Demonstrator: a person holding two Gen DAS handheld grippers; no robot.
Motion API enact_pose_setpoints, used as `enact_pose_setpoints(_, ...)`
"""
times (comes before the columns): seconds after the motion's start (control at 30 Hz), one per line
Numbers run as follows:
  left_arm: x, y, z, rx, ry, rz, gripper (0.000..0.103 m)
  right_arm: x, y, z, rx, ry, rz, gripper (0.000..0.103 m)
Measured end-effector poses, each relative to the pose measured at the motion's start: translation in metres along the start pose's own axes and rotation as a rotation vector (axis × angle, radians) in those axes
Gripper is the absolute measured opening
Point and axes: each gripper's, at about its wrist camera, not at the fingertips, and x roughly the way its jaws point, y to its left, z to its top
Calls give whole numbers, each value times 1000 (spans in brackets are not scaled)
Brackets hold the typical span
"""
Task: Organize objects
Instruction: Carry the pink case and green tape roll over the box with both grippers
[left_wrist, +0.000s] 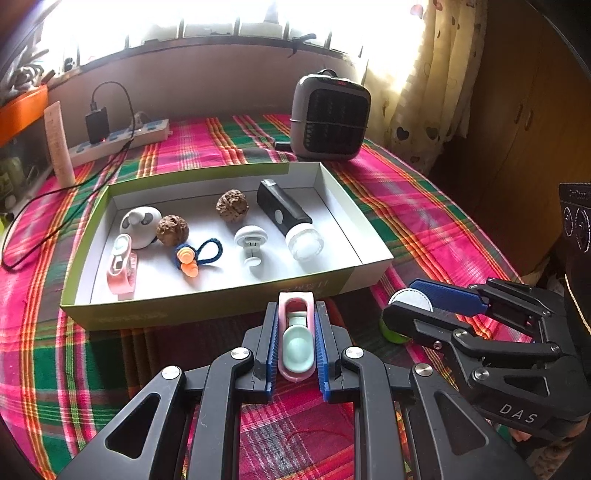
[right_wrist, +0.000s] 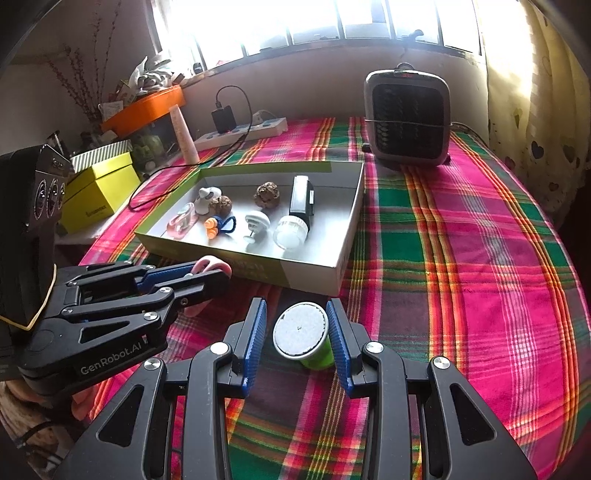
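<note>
My left gripper (left_wrist: 295, 332) is shut on a pink clip with a mint pad (left_wrist: 296, 341), held just in front of the open cardboard box (left_wrist: 373, 264). It also shows in the right wrist view (right_wrist: 212, 275). My right gripper (right_wrist: 297, 332) brackets a green cup with a white lid (right_wrist: 301, 332) on the plaid cloth; small gaps show beside the cup. The box holds a black torch (left_wrist: 286, 218), two walnuts (left_wrist: 172, 230), a white hook (left_wrist: 251, 242), a second pink clip (left_wrist: 122, 266), an orange and blue toy (left_wrist: 188, 258) and a white figure (left_wrist: 140, 225).
A grey fan heater (left_wrist: 328, 116) stands behind the box. A power strip with charger and cable (left_wrist: 122, 138) and a white tube (left_wrist: 59, 144) lie far left. A yellow box (right_wrist: 98, 190) and orange tray (right_wrist: 144, 107) stand off the table's left.
</note>
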Motion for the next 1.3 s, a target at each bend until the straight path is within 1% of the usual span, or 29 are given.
enact_pose_setpoints(0.43,-17,9,15,-15,-50,23,16,-10,5,18,-20,-48,19,35)
enact_pose_setpoints(0.67,-18,14,18,-30,-56,26,16,-9,4,15,-20,-40,20,33)
enact_pose_setpoints(0.8,-18,15,16,-33,-55,20,16,-8,0,8,-17,-31,18,32)
enact_pose_setpoints(0.93,-15,16,15,-38,-46,22,16,-8,-9,2,17,-32,25,33)
enact_pose_setpoints(1.03,-14,14,14,-36,-42,16,16,-6,-9,1,7,-23,-10,34)
enact_pose_setpoints(1.07,-14,13,14,-33,-42,15,16,-6,-8,1,1,-24,-19,36)
enact_pose_setpoints(1.1,-14,13,14,-33,-41,14,16,-5,-8,1,-5,-22,-27,41)
enact_pose_setpoints(1.13,-14,12,14,-34,-41,14,16,-4,-7,1,-11,-22,-29,44)
enact_pose_setpoints(1.3,-13,12,14,-30,-39,13,16,0,-3,2,-51,-14,-84,44)
